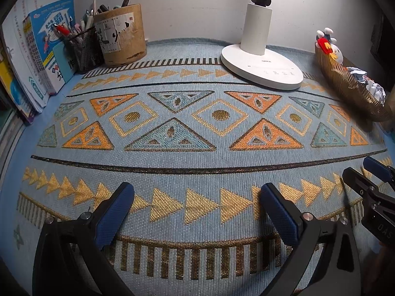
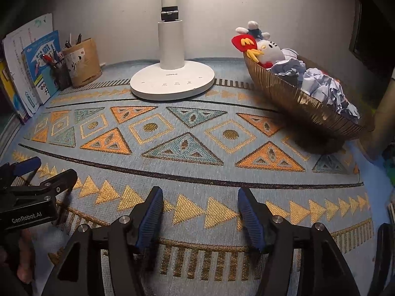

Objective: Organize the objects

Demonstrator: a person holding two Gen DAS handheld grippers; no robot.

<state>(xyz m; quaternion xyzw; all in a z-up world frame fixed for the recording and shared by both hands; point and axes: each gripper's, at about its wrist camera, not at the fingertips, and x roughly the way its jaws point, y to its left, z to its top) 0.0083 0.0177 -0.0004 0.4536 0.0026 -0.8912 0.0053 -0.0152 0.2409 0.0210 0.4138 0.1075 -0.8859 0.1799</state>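
My left gripper hovers open over a patterned woven mat, with nothing between its blue pads. My right gripper is open too and holds nothing above the same mat. Each gripper shows at the edge of the other's view: the right gripper and the left gripper. A ribbed gold basket at the right holds a white plush toy and crumpled paper. In the left wrist view the basket is at the far right.
A white desk lamp base stands at the back by the wall. At the back left are a round wooden pen holder, a black mesh pen cup and upright books. A hand grips the left tool.
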